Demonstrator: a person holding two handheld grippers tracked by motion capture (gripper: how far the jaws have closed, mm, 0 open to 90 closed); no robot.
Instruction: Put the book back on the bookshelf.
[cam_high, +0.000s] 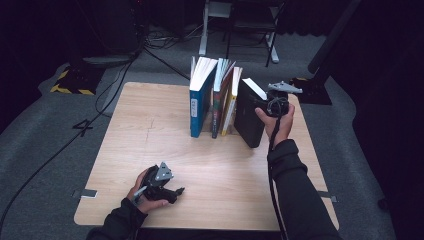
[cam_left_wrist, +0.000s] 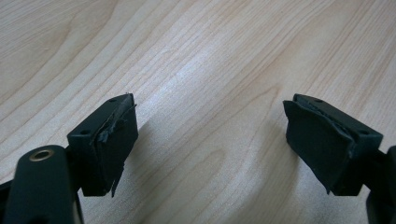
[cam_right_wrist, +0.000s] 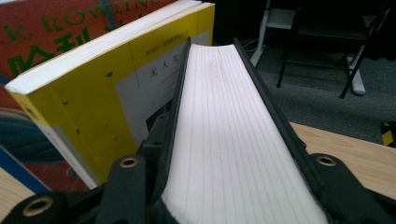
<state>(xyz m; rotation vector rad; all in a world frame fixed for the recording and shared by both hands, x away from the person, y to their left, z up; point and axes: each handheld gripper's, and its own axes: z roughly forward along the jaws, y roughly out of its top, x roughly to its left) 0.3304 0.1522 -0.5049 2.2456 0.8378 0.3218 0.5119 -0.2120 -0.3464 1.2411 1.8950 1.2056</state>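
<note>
**A:** High view first: your right gripper (cam_high: 264, 102) sits at the top edge of the thick black hardcover book (cam_high: 248, 116), which stands at the right end of the row near the far edge of the pale wooden table (cam_high: 150, 150). Right gripper view confirms it, w/ jaws roughly half open, one on each black cover and the white page block (cam_right_wrist: 233, 140) between them. You've got hold of it.

**B:** And the neighbours?

**A:** Yellow paperback (cam_right_wrist: 93, 98) is just beside it, on the left in that view, leaning close; can't tell if they touch lower down. Further along the row come a red-covered book (cam_high: 216, 107) and a tall blue-spined book (cam_high: 198, 107).

**B:** How will the black one handle?

**A:** My guess: heavy for its size, stiff boards, smooth covers, so prob. a bit slippery. You're pinching it at the top, so the weight hangs below the jaws and it may swing or slide if you lift fast. Squeeze on the boards, not the pages, which would give. Keep it upright, move slow, and watch the paperback, since it could tip once its support shifts.

**B:** Left side?

**A:** Your left gripper (cam_high: 167, 190) rests low over the table's near edge. Left gripper view has its jaws wide apart w/ bare wood between, holding nothing. Pad (cam_left_wrist: 114, 140) on one jaw looks frayed, FYI.
</note>
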